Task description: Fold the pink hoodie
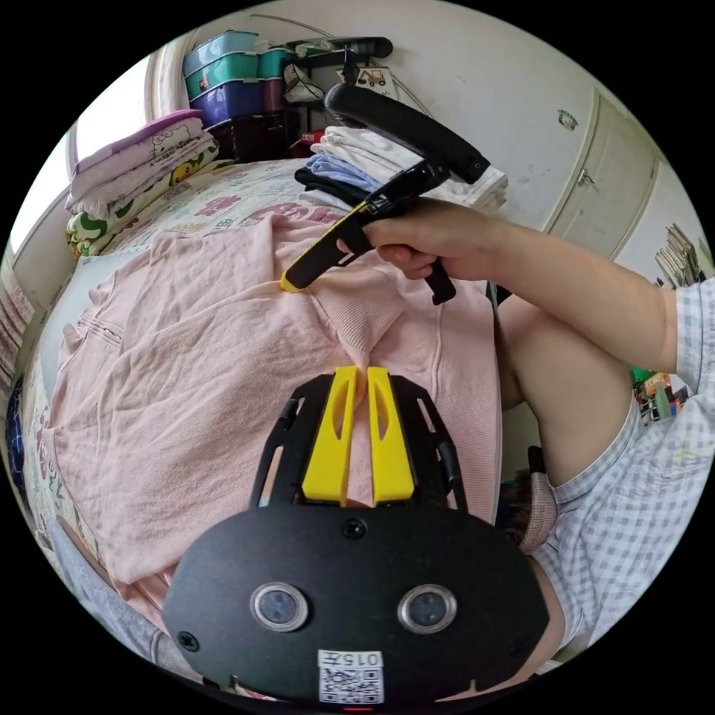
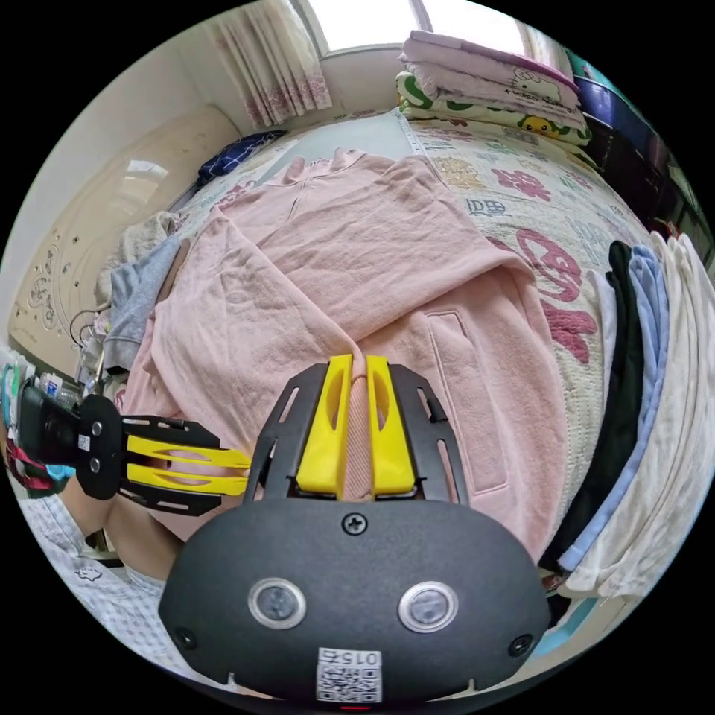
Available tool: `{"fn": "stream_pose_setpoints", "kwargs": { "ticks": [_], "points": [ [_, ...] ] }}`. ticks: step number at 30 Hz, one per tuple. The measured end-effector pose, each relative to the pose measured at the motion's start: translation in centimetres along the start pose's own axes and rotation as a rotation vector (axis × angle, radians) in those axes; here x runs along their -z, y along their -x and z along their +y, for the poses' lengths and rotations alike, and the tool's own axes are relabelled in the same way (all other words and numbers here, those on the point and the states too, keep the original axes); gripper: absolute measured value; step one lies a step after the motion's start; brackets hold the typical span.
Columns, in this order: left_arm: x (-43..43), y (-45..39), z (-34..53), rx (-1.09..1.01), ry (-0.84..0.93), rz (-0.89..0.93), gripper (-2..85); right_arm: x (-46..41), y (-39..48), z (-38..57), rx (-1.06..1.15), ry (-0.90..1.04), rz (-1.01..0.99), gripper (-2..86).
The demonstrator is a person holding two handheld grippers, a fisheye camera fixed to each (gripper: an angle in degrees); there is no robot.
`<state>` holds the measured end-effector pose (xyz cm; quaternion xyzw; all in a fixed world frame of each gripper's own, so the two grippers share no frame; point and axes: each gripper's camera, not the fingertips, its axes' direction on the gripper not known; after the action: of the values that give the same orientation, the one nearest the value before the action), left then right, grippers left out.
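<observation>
The pink hoodie (image 1: 201, 372) (image 2: 335, 261) lies spread on the bed, front up, with a sleeve folded across its body. In the left gripper view my left gripper (image 1: 357, 371) is shut on a fold of its fabric near the ribbed hem. A hand holds my right gripper (image 1: 289, 283) further up the hoodie, its yellow tips down on the cloth. In the right gripper view my right gripper (image 2: 356, 361) is shut on a ribbed pink cuff that runs between its jaws. The left gripper (image 2: 238, 469) comes in from the left at the hoodie's near edge.
A flowered bedspread (image 2: 536, 194) covers the bed. Folded clothes (image 2: 655, 372) (image 1: 417, 164) are stacked beside the hoodie, and folded blankets (image 2: 491, 82) (image 1: 141, 164) lie by the window. A grey garment (image 2: 138, 298) sits on the other side. The person's leg (image 1: 566, 387) is at the bed's edge.
</observation>
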<state>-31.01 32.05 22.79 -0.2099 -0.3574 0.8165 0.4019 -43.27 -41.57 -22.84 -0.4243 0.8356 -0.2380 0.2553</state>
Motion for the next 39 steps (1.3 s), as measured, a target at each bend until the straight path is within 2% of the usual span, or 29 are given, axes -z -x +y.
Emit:
{"fn": "stream_pose_setpoints", "kwargs": {
  "ticks": [4, 8, 12, 16, 22, 27, 29, 31, 34, 39],
  "points": [
    [0.3, 0.4, 0.7, 0.005, -0.002, -0.007, 1.7, 2.8, -2.6, -0.9, -0.120, 0.005, -0.178, 3.0],
    [0.5, 0.2, 1.2, -0.008, 0.000, -0.041, 1.8, 10.1, -1.7, -5.1, -0.244, -0.041, -0.164, 0.5],
    [0.9, -0.3, 1.7, -0.037, -0.003, -0.103, 1.8, 23.6, 4.4, -13.7, -0.251, -0.210, -0.163, -0.1],
    [2.1, 2.5, 2.9, 0.042, -0.044, -0.011, 1.7, 36.1, 13.3, -19.8, -0.196, -0.381, -0.151, 0.1],
    [6.4, 7.2, 6.1, 0.176, -0.161, 0.101, 1.5, 44.5, 18.2, -22.6, -0.183, -0.511, -0.063, 0.2],
    [13.2, 11.4, 9.8, 0.222, -0.356, 0.099, 4.4, 42.9, 16.9, -23.3, -0.108, -0.580, -0.020, 0.1],
    [16.3, 14.1, 11.9, 0.258, -0.431, 0.027, 5.7, 40.5, 15.6, -23.5, -0.055, -0.596, -0.004, 0.5],
    [19.9, 19.3, 14.6, 0.385, -0.472, -0.113, 7.1, 35.3, 13.1, -24.5, 0.002, -0.572, 0.012, 2.1],
    [23.4, 27.3, 15.7, 0.511, -0.409, -0.291, 9.2, 27.2, 9.5, -26.0, 0.067, -0.497, -0.050, 4.6],
    [24.9, 39.5, 15.6, 0.674, -0.355, -0.376, 10.3, 14.0, 4.7, -28.1, 0.101, -0.423, -0.118, 8.8]
  ]
}}
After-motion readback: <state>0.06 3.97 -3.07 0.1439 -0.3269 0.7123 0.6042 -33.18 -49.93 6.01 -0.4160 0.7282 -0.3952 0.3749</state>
